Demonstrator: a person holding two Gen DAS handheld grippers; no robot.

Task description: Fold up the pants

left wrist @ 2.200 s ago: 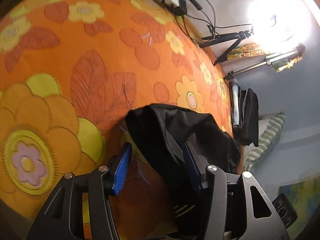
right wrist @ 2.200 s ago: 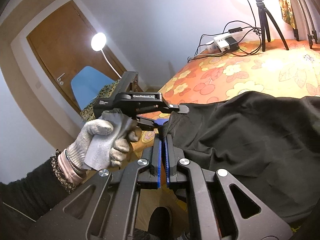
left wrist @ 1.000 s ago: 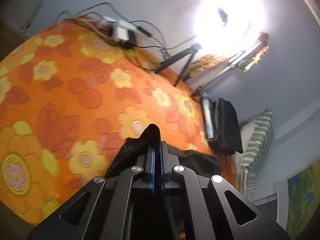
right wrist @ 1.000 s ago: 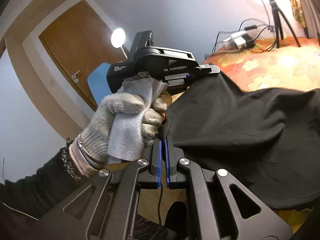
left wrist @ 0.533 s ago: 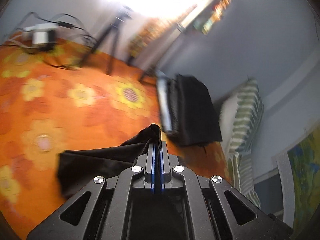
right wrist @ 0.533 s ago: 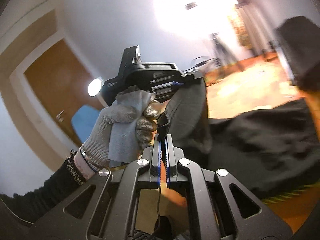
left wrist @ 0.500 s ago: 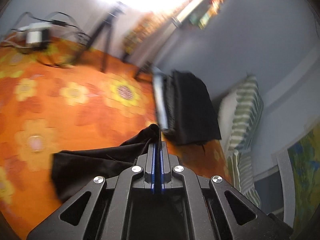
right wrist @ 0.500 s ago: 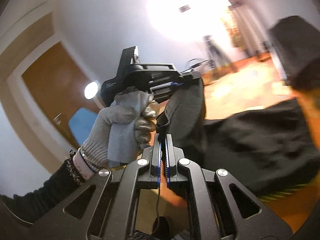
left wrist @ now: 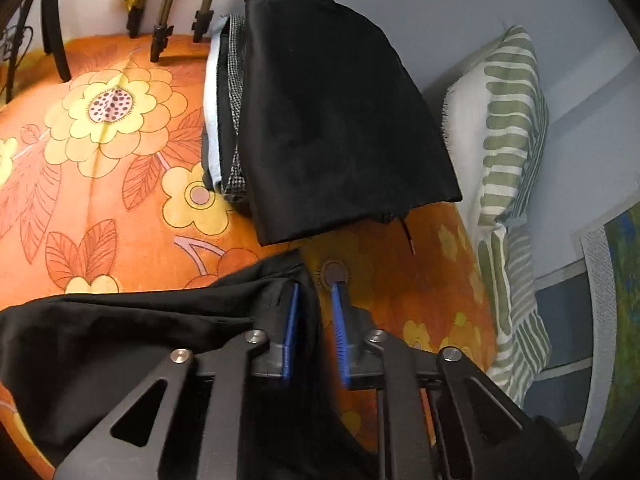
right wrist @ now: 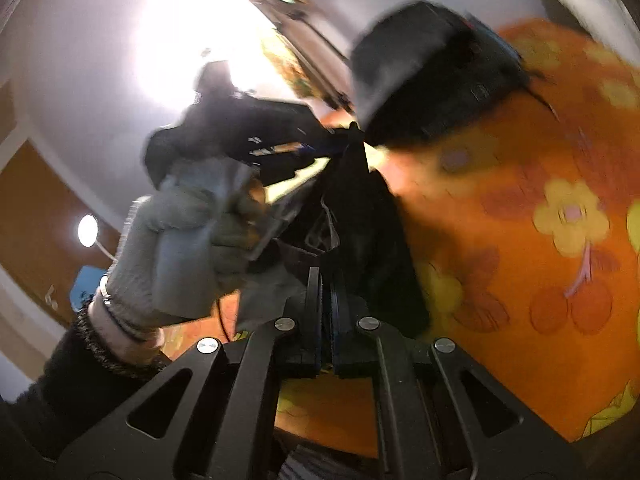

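1. Orange bedspread [left wrist: 100,184] printed with yellow flowers fills both views, under a pale wall.
2. At the far left of the left wrist view, dark tripod legs [left wrist: 160,28] stand on the bedspread's back edge.
3. Right of them lies a stack of folded clothes [left wrist: 328,120], black on top with pale blue and checked layers showing at its left side.
4. A green-striped pillow [left wrist: 508,160] leans at the right, against the wall.
5. Black pants [left wrist: 132,332] lie bunched on the bedspread in the lower left of that view, just short of the stack.
6. The left gripper [left wrist: 316,312] has its blue pads parted; cloth lies against the left pad and runs between them, not pinched.
7. In the blurred right wrist view, a gloved left hand [right wrist: 188,240] holds that tool.
8. The right gripper [right wrist: 326,280] is closed, pinching a fold of the pants, which hang between the two tools.
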